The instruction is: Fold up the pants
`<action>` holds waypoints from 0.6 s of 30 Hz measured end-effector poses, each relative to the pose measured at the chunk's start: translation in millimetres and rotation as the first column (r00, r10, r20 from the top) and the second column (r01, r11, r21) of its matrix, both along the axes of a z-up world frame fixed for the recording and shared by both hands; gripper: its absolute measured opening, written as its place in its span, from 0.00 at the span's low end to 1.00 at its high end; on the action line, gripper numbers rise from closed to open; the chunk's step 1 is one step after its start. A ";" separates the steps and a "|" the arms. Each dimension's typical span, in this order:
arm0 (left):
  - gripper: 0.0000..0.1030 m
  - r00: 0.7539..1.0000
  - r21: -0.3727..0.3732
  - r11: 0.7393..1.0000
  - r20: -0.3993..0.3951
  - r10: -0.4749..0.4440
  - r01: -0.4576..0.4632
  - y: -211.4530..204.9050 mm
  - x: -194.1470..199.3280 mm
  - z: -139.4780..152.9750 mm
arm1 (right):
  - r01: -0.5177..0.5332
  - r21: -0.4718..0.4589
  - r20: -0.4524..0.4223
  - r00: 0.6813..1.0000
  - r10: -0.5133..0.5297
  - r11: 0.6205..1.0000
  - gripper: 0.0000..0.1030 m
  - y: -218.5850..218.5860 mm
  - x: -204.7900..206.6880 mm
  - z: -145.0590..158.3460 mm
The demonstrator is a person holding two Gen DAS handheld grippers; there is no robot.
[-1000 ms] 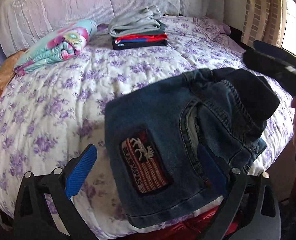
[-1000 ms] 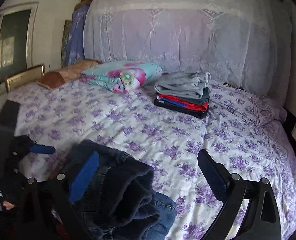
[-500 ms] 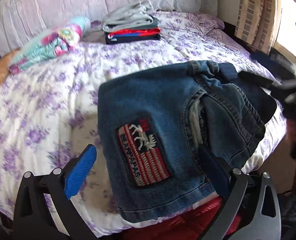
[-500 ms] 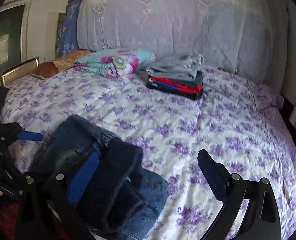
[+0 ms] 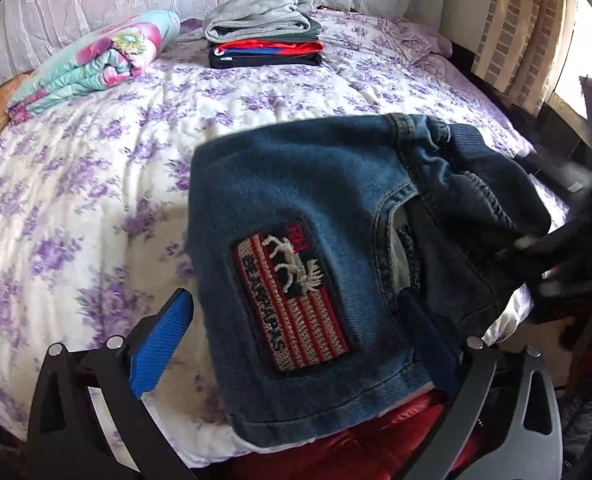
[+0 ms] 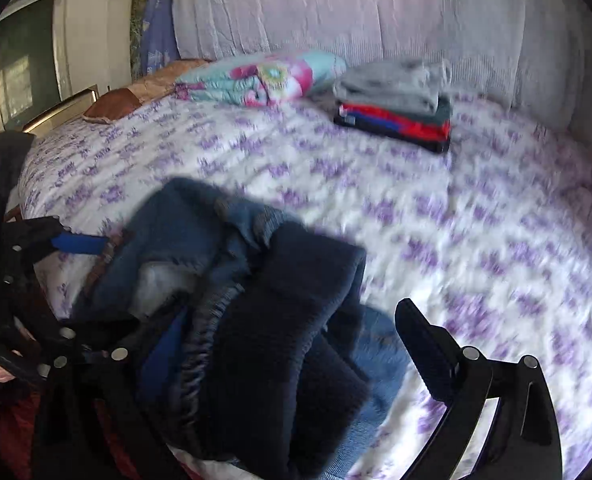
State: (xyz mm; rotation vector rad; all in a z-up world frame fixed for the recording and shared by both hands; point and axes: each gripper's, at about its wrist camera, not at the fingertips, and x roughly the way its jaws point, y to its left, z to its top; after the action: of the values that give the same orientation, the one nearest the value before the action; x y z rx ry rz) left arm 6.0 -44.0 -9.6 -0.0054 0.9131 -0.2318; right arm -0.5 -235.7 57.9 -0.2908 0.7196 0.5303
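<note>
A: Item?

B: One pair of denim pants [image 5: 304,208], dark blue, folded into a compact bundle.

A: Marks?

B: Striped embroidered patch [image 5: 292,300] on the upper face, red, white and navy, with lettering. Dark ribbed waistband [image 6: 296,320] turned over on the right side of the bundle.

A: Location?

B: Near edge of the bed, lower hem overhanging it.

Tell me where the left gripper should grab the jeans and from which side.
Grip the hem edge of the jeans, the edge nearest the bed's foot, coming in low from that side. It is a thick, straight, stitched band overhanging the mattress edge, so one finger can probably slip under. The left gripper is open and already straddles that end. Avoid the bunched waistband.
</note>
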 end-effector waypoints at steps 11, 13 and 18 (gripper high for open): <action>0.96 0.998 0.118 0.993 0.069 0.005 -0.013 -7.7 24.1 23.2 | 0.068 -0.118 -0.005 0.998 -0.069 0.991 0.97 18.8 54.4 -8.9; 0.96 1.000 0.134 0.991 0.022 -0.003 0.000 -12.2 35.1 3.6 | 0.071 -0.026 -0.083 0.994 -0.073 0.997 0.97 4.4 61.8 -9.0; 0.96 1.000 0.070 0.998 0.022 0.003 -0.005 -3.5 39.4 4.8 | 0.061 0.019 -0.004 0.998 -0.061 0.998 0.97 -8.7 38.9 19.3</action>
State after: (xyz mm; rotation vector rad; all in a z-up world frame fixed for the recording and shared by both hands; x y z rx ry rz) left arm 45.3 -47.5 -4.8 0.0598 0.8986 -0.1960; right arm 38.4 -244.4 77.1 -0.2494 0.7240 0.4792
